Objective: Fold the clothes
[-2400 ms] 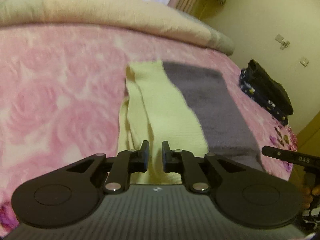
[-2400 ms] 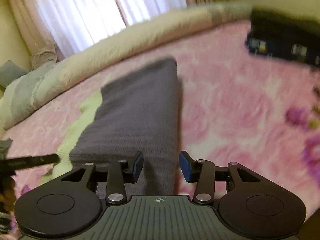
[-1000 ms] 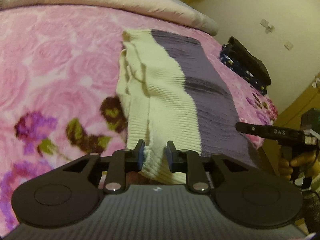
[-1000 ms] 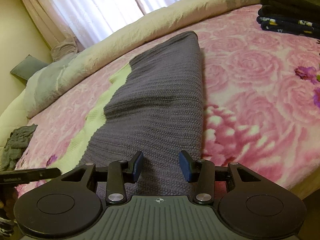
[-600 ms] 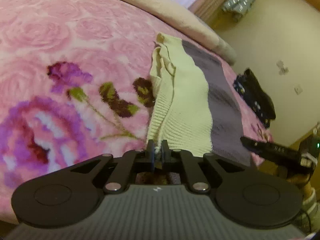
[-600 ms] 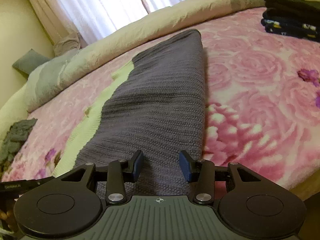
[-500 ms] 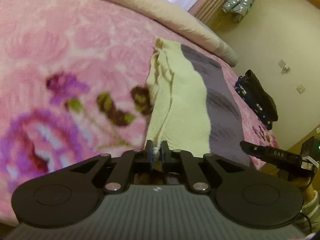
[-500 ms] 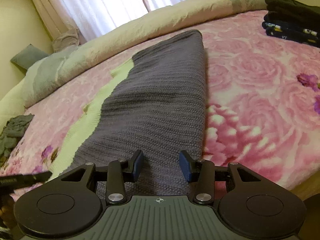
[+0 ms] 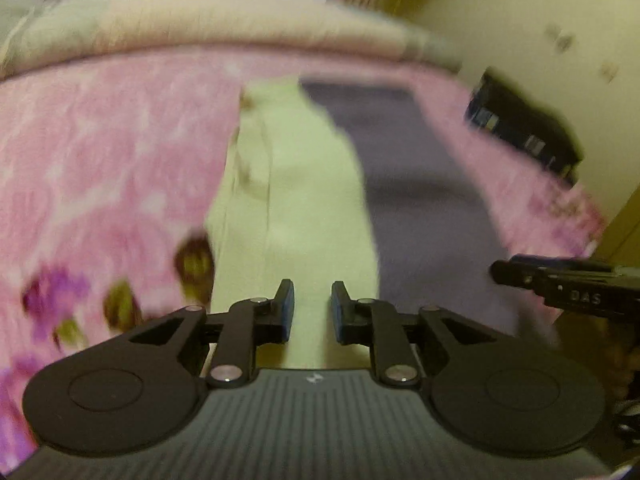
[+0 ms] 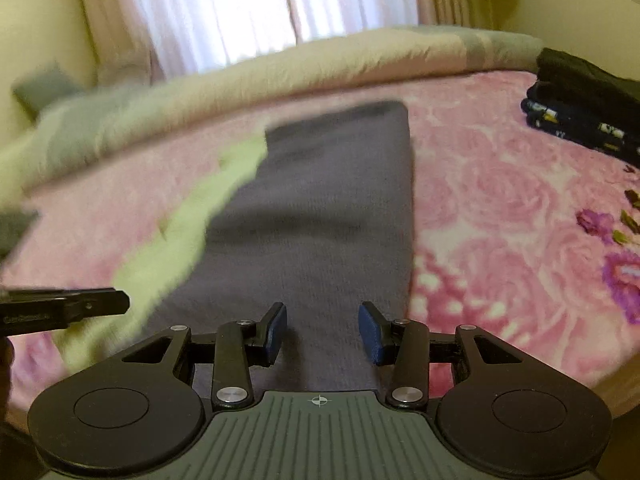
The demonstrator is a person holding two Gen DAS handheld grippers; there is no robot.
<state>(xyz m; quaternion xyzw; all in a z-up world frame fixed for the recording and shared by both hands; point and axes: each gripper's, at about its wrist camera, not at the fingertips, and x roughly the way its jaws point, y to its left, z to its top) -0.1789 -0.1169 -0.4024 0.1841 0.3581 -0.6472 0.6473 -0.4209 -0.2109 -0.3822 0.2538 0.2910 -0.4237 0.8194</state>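
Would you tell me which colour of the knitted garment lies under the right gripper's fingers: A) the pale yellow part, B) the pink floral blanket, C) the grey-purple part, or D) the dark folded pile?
C: the right gripper points over the grey-purple part, with the pale yellow part off to its left.

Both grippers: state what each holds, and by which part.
Nothing is held. The left gripper is opening over the sweater's yellow hem, pads clear; the right gripper stands open above its grey half.
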